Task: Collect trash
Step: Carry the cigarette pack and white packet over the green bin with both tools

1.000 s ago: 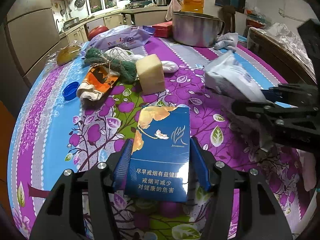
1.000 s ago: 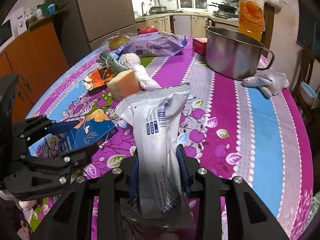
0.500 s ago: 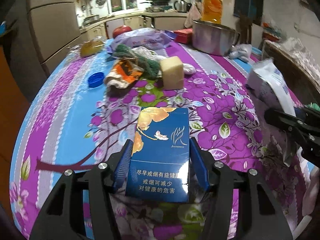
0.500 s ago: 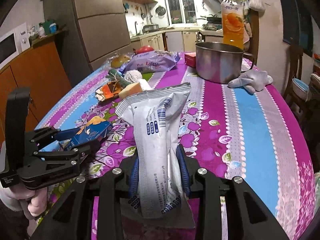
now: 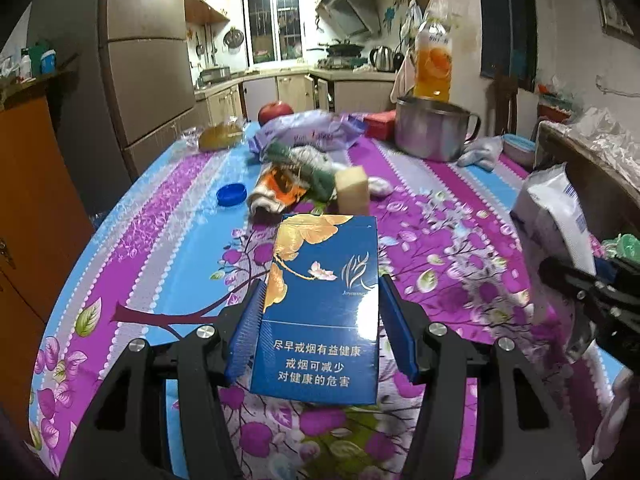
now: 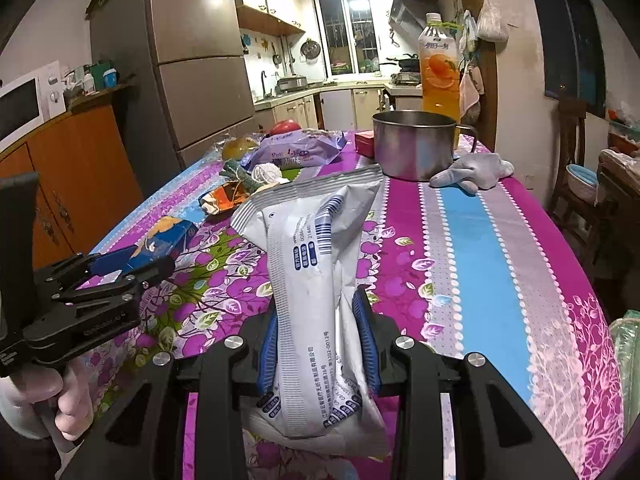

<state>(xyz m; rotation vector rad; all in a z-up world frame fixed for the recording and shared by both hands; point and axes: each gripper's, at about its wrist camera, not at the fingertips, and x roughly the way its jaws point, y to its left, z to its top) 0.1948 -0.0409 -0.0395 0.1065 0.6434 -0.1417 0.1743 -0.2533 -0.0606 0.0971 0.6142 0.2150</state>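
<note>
Both tongs are loaded. The left tongs [image 5: 320,328] are closed about halfway on a blue cigarette pack [image 5: 320,304], its blue pads pressing the pack's two long sides — the pack's long axis runs straight out along the fingers, away from the camera, and it hangs clear above the worktop [image 5: 168,248]. The right tongs [image 6: 320,344] are closed narrower on a crumpled white wrapper [image 6: 316,280], which also stands lengthwise out of the jaws, its sealed end pointing up and away.

The two loads are side by side above the near edge of the worktop — in the right wrist view the left tongs sit to the left and a little ahead, well apart from the wrapper. No bin shows in either view, so I cannot tell which way the drop lies; my guess is off the worktop, toward the person.

What remains lies farther in, along the left tongs' own line: an orange wrapper [image 5: 280,192], a blue bottle cap [image 5: 231,193] and a yellowish block [image 5: 352,190], all nearer the left hand than the right.
</note>
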